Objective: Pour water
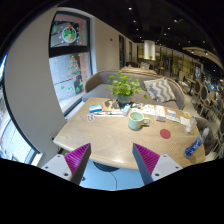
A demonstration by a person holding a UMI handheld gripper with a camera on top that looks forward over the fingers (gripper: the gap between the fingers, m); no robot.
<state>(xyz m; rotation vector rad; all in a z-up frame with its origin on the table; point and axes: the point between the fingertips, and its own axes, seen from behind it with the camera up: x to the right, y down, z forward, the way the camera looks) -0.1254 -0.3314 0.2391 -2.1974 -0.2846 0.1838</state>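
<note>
The gripper (110,160) is hovering with fingers spread wide, holding nothing. One green mug (135,120) is sitting well ahead on the wooden table (100,140) (beside one potted plant (124,88)); small items beyond are blurring together.

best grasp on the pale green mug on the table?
Take the pale green ceramic mug across its round body, approaching level from the near table edge. It stands upright on the light wooden table, well beyond the open hand-held gripper. Any handle is too small to tell.
</note>
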